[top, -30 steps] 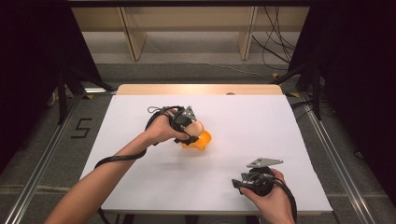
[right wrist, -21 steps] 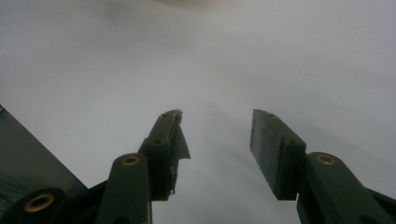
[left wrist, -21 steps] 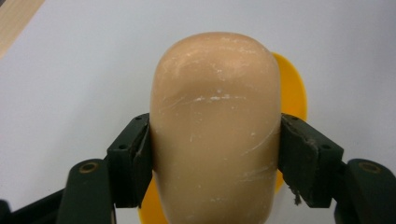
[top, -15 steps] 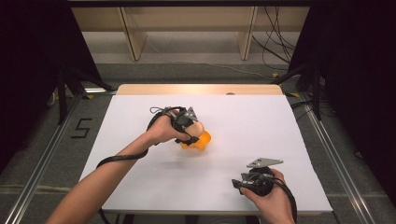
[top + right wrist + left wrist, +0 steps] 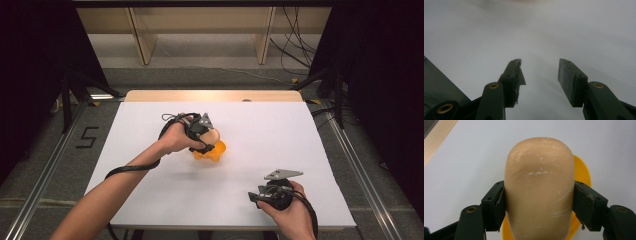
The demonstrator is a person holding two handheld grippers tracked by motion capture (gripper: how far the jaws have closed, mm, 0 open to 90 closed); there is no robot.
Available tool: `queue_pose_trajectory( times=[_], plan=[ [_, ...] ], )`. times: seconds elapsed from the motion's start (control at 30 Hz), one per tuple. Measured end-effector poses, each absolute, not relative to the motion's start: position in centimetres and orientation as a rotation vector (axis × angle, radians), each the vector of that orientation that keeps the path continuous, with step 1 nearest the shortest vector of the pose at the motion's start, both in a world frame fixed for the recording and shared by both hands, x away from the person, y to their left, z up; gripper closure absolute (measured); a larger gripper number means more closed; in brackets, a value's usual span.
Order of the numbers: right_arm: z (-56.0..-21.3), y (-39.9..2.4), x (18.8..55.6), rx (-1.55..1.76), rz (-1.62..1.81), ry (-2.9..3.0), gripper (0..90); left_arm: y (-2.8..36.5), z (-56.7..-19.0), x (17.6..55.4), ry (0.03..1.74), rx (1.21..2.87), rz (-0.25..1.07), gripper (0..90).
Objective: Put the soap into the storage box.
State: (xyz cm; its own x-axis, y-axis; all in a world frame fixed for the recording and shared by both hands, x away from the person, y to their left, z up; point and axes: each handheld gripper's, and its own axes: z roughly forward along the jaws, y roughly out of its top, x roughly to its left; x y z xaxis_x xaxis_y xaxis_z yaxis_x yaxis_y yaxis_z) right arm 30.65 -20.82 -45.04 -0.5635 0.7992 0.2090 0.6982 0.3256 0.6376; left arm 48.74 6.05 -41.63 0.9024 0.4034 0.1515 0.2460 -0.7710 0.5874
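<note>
The white surface [image 5: 150,150] takes up most of the high view, with a strip of bare wood along its far edge. Wide bare room lies on every side of the things: the far right corner, the left edge and the whole near left part carry nothing but a forearm passing above.

Near the middle, slightly toward the far left, the left hand-held gripper [image 5: 212,144] is closed on a tan block [image 5: 540,190], one pad pressing each of its long sides. The block is smooth, rounded at its end and corners, with fine whitish scratches across its top face. Beneath and beyond it sits a yellow dish [image 5: 581,172], its rim showing on the right of the block and below it.

By the near edge, toward the right corner, the right hand-held gripper [image 5: 256,196] rests in a hand, well apart from the block. Its jaws stand open with nothing between them, above bare white.
</note>
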Motion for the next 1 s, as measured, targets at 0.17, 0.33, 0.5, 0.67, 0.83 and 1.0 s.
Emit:
queue_pose_trajectory(
  times=[0.17,0.33,0.5,0.67,0.83,1.0],
  plan=[
    [-45.05,-20.84,30.66,1.387,1.058,2.439,53.7,5.83,-41.42,48.77,0.473,2.47,0.374,32.2],
    [-45.04,-20.85,30.65,1.386,1.058,2.441,53.6,5.66,-41.54,48.83,0.462,2.48,0.374,32.2],
    [-45.04,-20.84,30.63,1.39,1.057,2.441,53.6,5.55,-41.76,48.73,0.45,2.51,0.35,32.2],
    [-45.02,-20.81,30.59,1.412,1.049,2.443,53.6,5.55,-41.91,48.81,0.456,2.529,0.335,32.1],
    [-45.03,-20.83,30.62,1.395,1.055,2.442,53.5,5.59,-42.12,48.88,0.458,2.549,0.327,32.0],
    [-45.03,-20.85,30.65,1.387,1.06,2.44,53.6,5.54,-42.31,48.84,0.438,2.573,0.327,32.0]
  ],
)
